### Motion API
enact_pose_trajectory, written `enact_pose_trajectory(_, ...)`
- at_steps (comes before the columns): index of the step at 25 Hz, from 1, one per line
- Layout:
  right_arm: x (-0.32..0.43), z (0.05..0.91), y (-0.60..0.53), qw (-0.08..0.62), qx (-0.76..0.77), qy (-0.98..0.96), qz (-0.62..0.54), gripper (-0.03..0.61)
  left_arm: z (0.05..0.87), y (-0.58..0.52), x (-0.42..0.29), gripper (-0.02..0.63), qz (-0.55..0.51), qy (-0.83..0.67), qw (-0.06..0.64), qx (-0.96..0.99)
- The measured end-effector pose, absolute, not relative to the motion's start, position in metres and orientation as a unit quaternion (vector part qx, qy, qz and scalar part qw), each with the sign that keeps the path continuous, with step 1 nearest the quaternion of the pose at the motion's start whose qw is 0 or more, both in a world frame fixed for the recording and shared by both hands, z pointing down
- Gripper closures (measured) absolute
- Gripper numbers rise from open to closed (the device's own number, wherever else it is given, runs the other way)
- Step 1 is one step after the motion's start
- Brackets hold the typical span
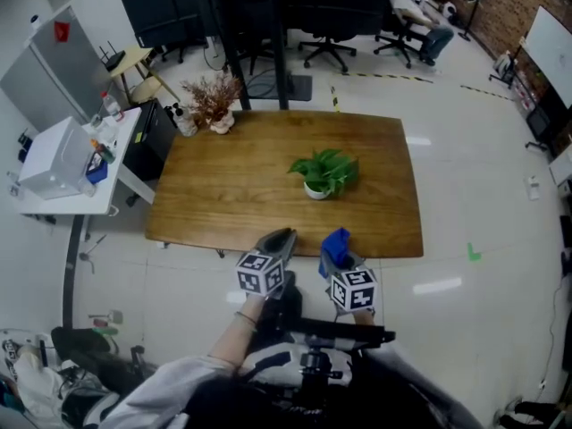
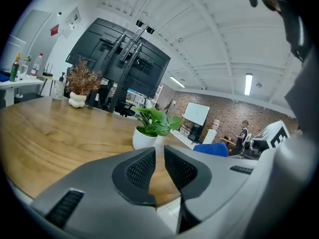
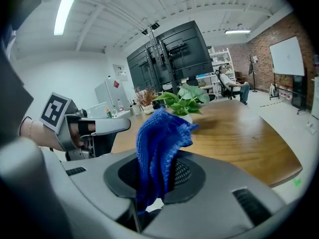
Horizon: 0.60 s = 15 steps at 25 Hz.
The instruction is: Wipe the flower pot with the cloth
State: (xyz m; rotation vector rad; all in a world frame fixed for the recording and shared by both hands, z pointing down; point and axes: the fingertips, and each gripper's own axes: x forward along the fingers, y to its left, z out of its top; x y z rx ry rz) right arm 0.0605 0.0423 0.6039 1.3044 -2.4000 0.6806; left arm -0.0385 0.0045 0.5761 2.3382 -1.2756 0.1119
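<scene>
A green plant in a white flower pot [image 1: 316,190] stands on the wooden table [image 1: 223,186], right of its middle. Both grippers hover side by side over the table's near edge, short of the pot. My right gripper [image 1: 338,250] is shut on a blue cloth [image 1: 336,239], which sticks up crumpled between the jaws [image 3: 160,136]. The left gripper [image 1: 280,238] is shut with nothing in it; its pads [image 2: 141,169] nearly meet. The left gripper view shows the pot [image 2: 144,138] straight ahead. From the right gripper, the plant's leaves [image 3: 182,97] rise behind the cloth.
A dried-flower arrangement [image 1: 214,104] stands at the table's far left corner. A white side table [image 1: 76,164] with bottles and a box is to the left. Black stands, office chairs and a seated person [image 1: 416,12] are beyond the table.
</scene>
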Motion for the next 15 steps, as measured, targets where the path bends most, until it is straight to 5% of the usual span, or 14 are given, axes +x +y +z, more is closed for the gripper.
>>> enact_pose_trajectory(15, 0.063, 0.625, -0.05, 0.2, 0.519, -0.783, 0.28, 0.495, 0.603, -0.131, -0.058, 0.571, 0.045, -0.429, 0.285, 0.856)
